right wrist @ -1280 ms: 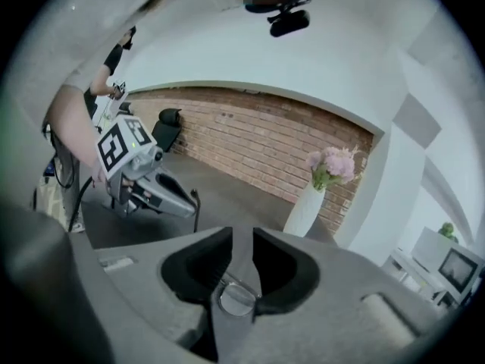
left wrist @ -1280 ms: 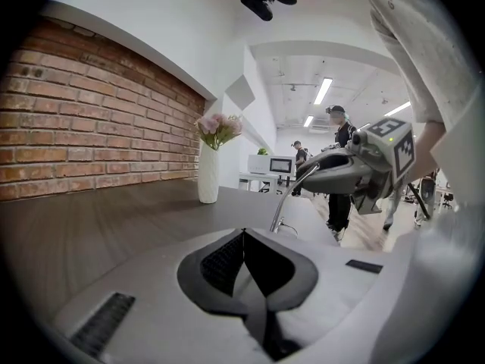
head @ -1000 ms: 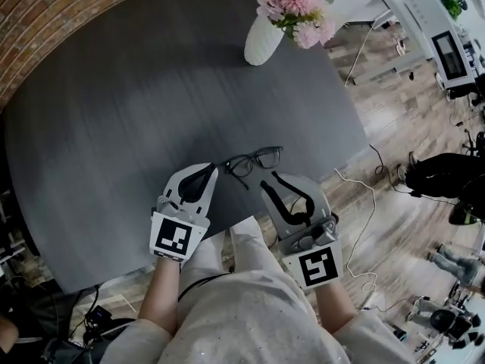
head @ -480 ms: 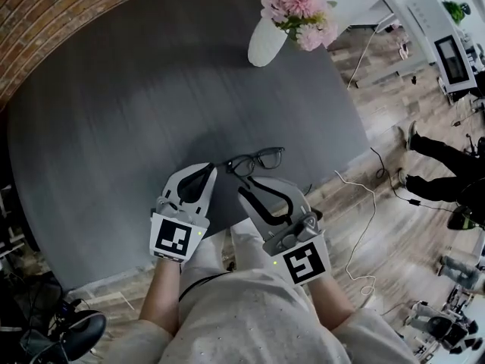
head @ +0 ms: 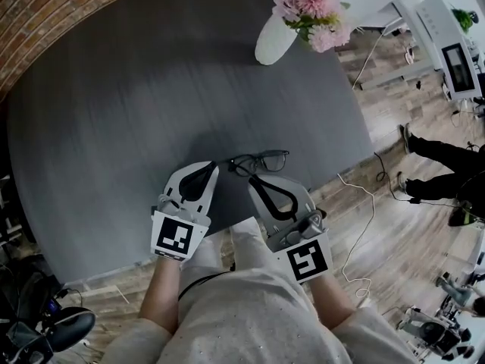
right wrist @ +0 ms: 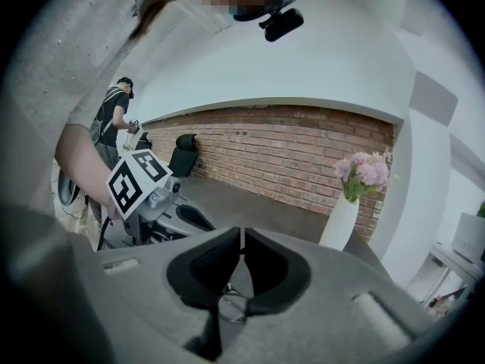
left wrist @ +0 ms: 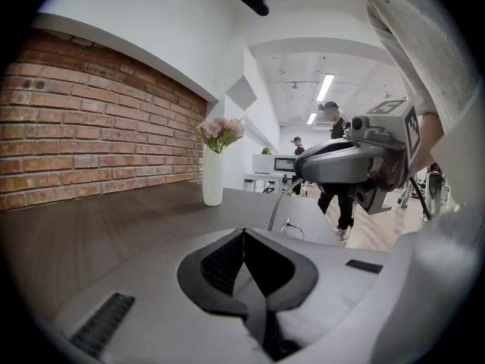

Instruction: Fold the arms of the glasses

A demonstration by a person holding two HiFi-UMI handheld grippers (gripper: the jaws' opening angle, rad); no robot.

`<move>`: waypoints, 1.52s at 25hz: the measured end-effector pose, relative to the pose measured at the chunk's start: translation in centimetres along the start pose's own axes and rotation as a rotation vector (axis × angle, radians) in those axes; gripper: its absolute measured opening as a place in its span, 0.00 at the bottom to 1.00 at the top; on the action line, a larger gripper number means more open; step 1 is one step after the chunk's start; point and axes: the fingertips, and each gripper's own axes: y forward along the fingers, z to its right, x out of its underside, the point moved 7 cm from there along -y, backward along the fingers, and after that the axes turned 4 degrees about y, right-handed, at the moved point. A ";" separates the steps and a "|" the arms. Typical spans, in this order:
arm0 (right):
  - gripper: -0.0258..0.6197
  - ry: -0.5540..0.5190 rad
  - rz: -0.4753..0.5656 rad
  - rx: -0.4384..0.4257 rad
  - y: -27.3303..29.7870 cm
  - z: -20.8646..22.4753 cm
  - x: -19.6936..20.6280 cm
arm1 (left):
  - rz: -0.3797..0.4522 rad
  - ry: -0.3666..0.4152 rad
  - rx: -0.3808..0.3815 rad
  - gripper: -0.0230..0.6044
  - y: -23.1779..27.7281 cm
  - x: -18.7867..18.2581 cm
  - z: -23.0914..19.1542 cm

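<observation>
Black-framed glasses [head: 261,159] lie on the dark round table [head: 114,112] near its front edge, lenses facing away from me. My right gripper [head: 253,179] sits just behind the frame. Its jaws are closing and stand almost together on a thin arm of the glasses. In the right gripper view a wire part of the glasses [right wrist: 227,293] shows under the pads of the right gripper [right wrist: 242,232]. My left gripper [head: 211,166] rests at the frame's left end. The left gripper view shows the left gripper [left wrist: 243,233] shut, with nothing seen between its pads.
A white vase of pink flowers [head: 274,39] stands at the table's far right edge. Beyond the table's right edge is wooden floor with a white cable [head: 356,203]. A person's legs [head: 436,154] and desks with equipment are on the far right.
The right gripper has shifted slightly left toward the glasses, and its jaws have gone from wide open to nearly together. The left gripper has stayed put.
</observation>
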 end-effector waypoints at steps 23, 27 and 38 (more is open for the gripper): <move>0.08 0.076 -0.033 0.078 -0.2 3.9 6.3 | -0.040 0.011 -0.003 0.03 2.2 0.2 0.1; 0.04 0.077 -0.048 0.081 0.1 4.3 7.8 | -0.042 0.016 -0.013 0.03 2.3 0.3 -0.2; 0.04 0.095 -0.091 0.088 1.4 5.3 10.9 | -0.075 -0.002 -0.008 0.03 2.8 0.4 -0.4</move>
